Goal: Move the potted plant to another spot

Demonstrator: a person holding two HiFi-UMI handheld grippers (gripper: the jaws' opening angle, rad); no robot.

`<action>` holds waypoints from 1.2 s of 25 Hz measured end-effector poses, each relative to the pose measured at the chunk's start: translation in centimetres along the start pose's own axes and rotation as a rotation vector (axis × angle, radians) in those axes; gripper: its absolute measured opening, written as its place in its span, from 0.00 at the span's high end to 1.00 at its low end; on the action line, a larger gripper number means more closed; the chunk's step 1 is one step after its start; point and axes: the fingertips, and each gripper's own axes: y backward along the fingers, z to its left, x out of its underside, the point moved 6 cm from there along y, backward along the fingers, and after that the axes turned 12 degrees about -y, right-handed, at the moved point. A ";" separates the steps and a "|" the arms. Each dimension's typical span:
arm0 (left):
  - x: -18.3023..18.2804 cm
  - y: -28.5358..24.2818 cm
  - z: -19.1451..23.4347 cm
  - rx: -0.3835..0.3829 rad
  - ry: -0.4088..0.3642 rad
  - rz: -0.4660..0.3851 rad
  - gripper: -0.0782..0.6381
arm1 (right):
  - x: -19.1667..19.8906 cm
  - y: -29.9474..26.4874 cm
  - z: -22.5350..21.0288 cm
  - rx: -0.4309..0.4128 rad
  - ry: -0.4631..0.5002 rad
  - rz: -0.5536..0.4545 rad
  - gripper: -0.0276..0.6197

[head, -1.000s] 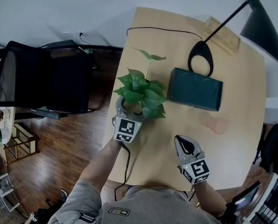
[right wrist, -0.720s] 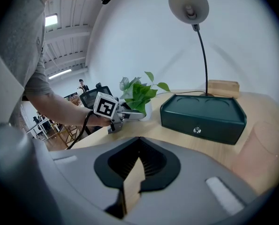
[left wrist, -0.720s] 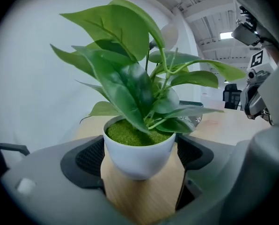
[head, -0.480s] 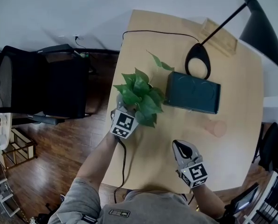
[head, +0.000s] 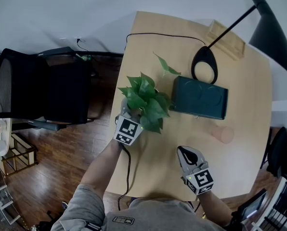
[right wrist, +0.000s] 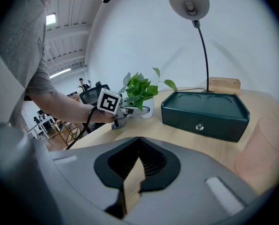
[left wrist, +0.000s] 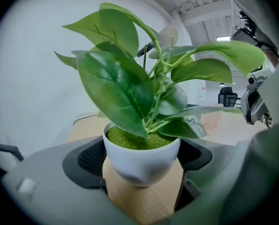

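Potted plant (head: 144, 100) is being gripped upright, its white pot squeezed between the jaws of the left claw (head: 135, 111), at the left side of the bench (head: 249, 81), just beside a dark green box (head: 200, 97). Right claw (head: 188, 154) is pointing across the bench nearer the person, jaws pressed together and holding nothing.

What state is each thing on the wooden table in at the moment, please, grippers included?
Green leafy plant in a small white pot: upright, gripped.
Left gripper: shut on the plant's pot.
Right gripper: shut, empty.
Dark green rectangular box: closed, lying flat.
Black desk lamp: standing, apparently unlit.
Pinkish translucent cup: upright.
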 end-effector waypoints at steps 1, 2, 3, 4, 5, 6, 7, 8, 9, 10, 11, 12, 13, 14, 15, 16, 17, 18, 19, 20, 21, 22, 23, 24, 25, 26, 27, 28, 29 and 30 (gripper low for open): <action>0.0 0.0 0.0 -0.001 0.001 -0.001 0.25 | 0.0 -0.1 -0.1 -0.003 0.004 -0.003 0.95; 0.0 0.1 -0.1 -0.001 0.002 -0.001 0.25 | 0.1 -0.2 -0.2 -0.005 0.008 -0.006 0.95; 0.1 0.2 -0.1 0.001 0.001 -0.002 0.25 | 0.1 -0.3 -0.3 -0.007 0.011 -0.008 0.95; 0.1 0.3 -0.2 0.003 0.000 -0.003 0.25 | 0.0 -0.4 -0.3 -0.007 0.011 -0.008 0.95; 0.1 0.5 -0.3 0.004 -0.002 -0.003 0.25 | -0.1 -0.5 -0.3 -0.007 0.011 -0.008 0.95; 0.1 0.7 -0.5 0.005 -0.004 -0.004 0.25 | -0.3 -0.6 -0.4 -0.009 0.012 -0.011 0.95; 0.1 0.9 -0.7 0.005 -0.006 -0.004 0.25 | -0.5 -0.7 -0.5 -0.011 0.014 -0.015 0.95; 0.1 1.1 -0.9 0.006 -0.006 -0.005 0.25 | -0.6 -0.8 -0.7 -0.014 0.016 -0.019 0.95; 0.2 1.3 -1.1 0.007 -0.006 -0.006 0.25 | -0.8 -0.9 -0.8 -0.016 0.018 -0.020 0.95; 0.2 1.4 -1.3 0.008 -0.003 -0.007 0.25 | -0.9 -1.0 -0.9 -0.019 0.020 -0.020 0.95; 0.2 1.6 -1.6 0.009 -0.001 -0.009 0.25 | -1.0 -1.1 -0.9 -0.021 0.022 -0.020 0.95; 0.3 1.8 -1.8 0.010 0.002 -0.011 0.25 | -1.0 -1.2 -0.8 -0.023 0.023 -0.020 0.95; 0.2 2.1 -2.0 0.011 0.004 -0.014 0.25 | -1.0 -1.3 -0.8 -0.026 0.023 -0.019 0.95; 0.2 2.3 -2.2 0.012 0.005 -0.017 0.25 | -0.9 -1.3 -0.7 -0.028 0.024 -0.019 0.95; 0.1 2.6 -2.5 0.014 0.005 -0.021 0.25 | -0.9 -1.4 -0.6 -0.030 0.026 -0.018 0.95; -0.1 2.8 -2.7 0.015 0.003 -0.025 0.25 | -0.9 -1.4 -0.5 -0.032 0.028 -0.018 0.95; -0.2 3.0 -2.9 0.016 0.001 -0.030 0.25 | -1.0 -1.4 -0.4 -0.034 0.030 -0.019 0.95; -0.5 3.1 -3.1 0.016 -0.002 -0.035 0.25 | -1.0 -1.4 -0.3 -0.035 0.032 -0.021 0.95; -0.8 3.3 -3.4 0.017 -0.004 -0.042 0.25 | -1.0 -1.3 -0.3 -0.035 0.035 -0.024 0.95; -1.2 3.4 -3.7 0.018 -0.006 -0.049 0.25 | -1.1 -1.0 -0.3 -0.034 0.038 -0.028 0.95; -1.6 3.6 -4.2 0.018 -0.009 -0.056 0.25 | -1.1 -0.6 -0.2 -0.033 0.042 -0.032 0.95; -2.1 3.8 -4.7 0.020 -0.010 -0.062 0.25 | -1.1 -0.1 -0.2 -0.032 0.045 -0.038 0.95; -2.5 3.9 -5.1 0.022 -0.011 -0.067 0.25 | -1.1 0.2 -0.1 -0.031 0.049 -0.044 0.95; -2.7 4.0 -5.3 0.024 -0.010 -0.070 0.25 | -1.3 0.3 -0.1 -0.030 0.052 -0.050 0.95; -2.9 4.1 -5.4 0.027 -0.008 -0.072 0.25 | -1.5 0.4 0.0 -0.028 0.054 -0.058 0.95; -3.1 4.2 -5.5 0.029 -0.006 -0.074 0.25 | -1.8 0.5 0.1 -0.025 0.057 -0.066 0.95; -3.5 4.4 -5.8 0.032 -0.004 -0.075 0.25 | -2.0 0.8 0.2 -0.022 0.061 -0.075 0.95; -3.9 4.6 -6.1 0.034 -0.004 -0.077 0.25 | -2.2 1.2 0.3 -0.019 0.065 -0.086 0.95; -4.3 4.9 -6.5 0.036 -0.005 -0.080 0.25 | -2.4 1.7 0.5 -0.015 0.069 -0.097 0.95; -4.8 5.2 -6.8 0.039 -0.007 -0.084 0.25 | -2.7 2.2 0.7 -0.010 0.073 -0.108 0.95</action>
